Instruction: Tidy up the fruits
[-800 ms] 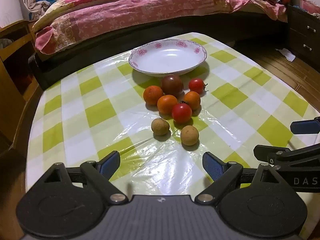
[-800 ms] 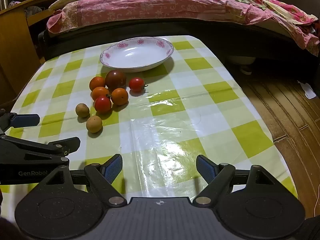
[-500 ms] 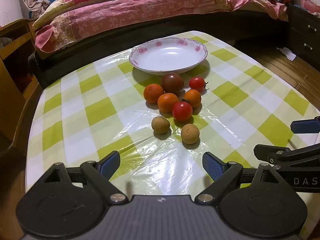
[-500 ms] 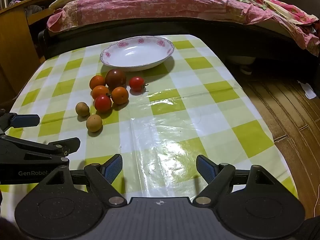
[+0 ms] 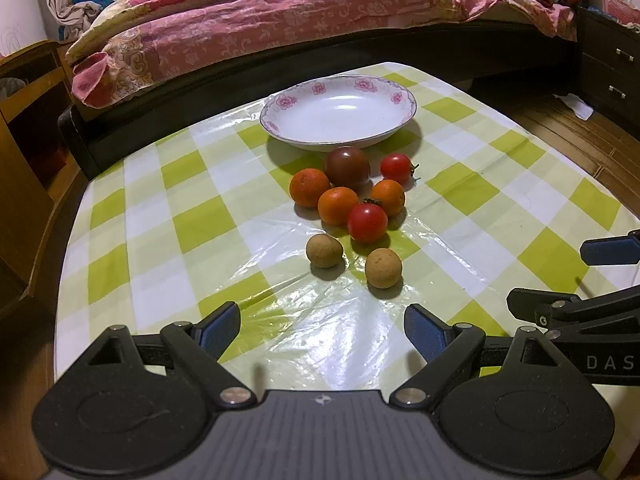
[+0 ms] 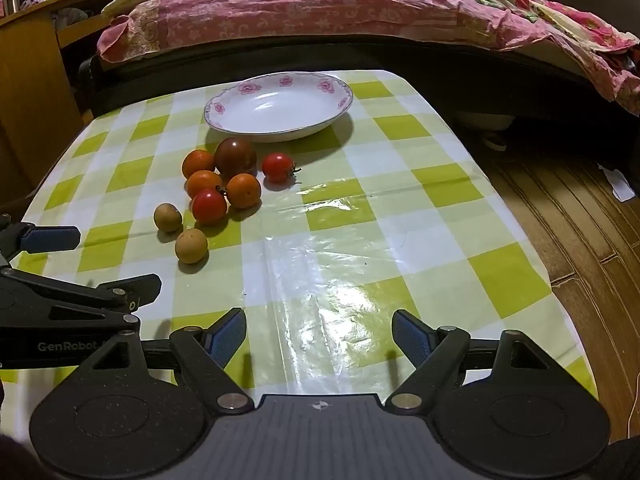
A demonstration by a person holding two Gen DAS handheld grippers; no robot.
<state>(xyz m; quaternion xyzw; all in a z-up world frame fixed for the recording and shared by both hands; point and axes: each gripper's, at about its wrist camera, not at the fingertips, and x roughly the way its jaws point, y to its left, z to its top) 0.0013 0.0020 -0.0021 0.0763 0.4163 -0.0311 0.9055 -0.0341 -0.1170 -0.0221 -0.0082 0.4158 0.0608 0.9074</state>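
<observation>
The fruit lies loose on the checked tabletop (image 5: 132,216), all of it on the near side of the white flowered dish (image 5: 338,110), which holds nothing. Nearest the dish, just short of its rim, sits a dark brown-red tomato (image 5: 346,166), with a small red tomato (image 5: 396,168) beside it, apart from the others. Further from the dish come three orange fruits (image 5: 338,205) in a close cluster, a second red tomato (image 5: 367,223) touching that cluster, and furthest from the dish two tan longan-like fruits (image 5: 325,251), each standing a little apart. The left tongs (image 5: 322,330) are spread apart and empty, held low over the tabletop on the side of the fruit away from the dish. The right tongs (image 6: 318,334) are likewise spread and empty, over bare cloth to the side of the group. Judgement: the task stands at its opening step, the approach, with no fruit yet collected. The next move calls for one pair of tongs to advance on a single fruit; the outlying tan ones look the easiest to isolate. The fingers must straddle it at mid-height and close gently, since round fruit on glossy plastic may roll, and tomato skin may bruise under a hard squeeze.
</observation>
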